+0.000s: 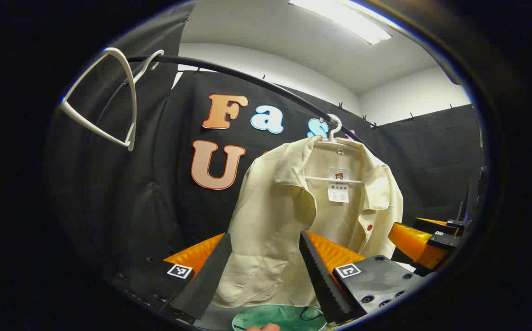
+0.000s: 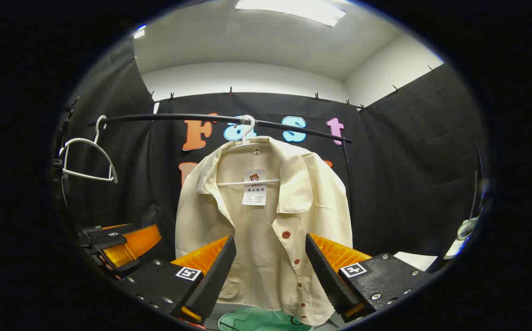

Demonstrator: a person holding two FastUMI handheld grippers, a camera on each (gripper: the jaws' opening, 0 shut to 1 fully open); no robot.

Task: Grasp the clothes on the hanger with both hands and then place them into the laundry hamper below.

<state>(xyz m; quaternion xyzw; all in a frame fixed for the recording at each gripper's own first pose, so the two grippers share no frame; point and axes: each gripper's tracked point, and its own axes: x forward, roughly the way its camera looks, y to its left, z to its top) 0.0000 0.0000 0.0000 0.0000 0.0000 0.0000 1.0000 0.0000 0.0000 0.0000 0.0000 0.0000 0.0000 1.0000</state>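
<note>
While the shirt [image 1: 293, 207] is hanging on a hanger [image 1: 332, 138] from the rail [image 1: 247, 80], the left gripper [image 1: 266, 276] is pointing at it with its jaws spread and holding nothing. An empty hanger [image 1: 110, 105] is dangling farther along the rail, the hamper [image 1: 280, 319] is sitting below, and the right gripper [image 1: 424, 241] is hovering off to the side.

Seen from the right gripper view, the right gripper [image 2: 270, 276] is likewise gaping wide before the shirt [image 2: 266, 220], apart from it. The hamper [image 2: 257, 321] is lying underneath, and the left gripper [image 2: 119, 243] is hovering near the empty hanger [image 2: 87, 156].
</note>
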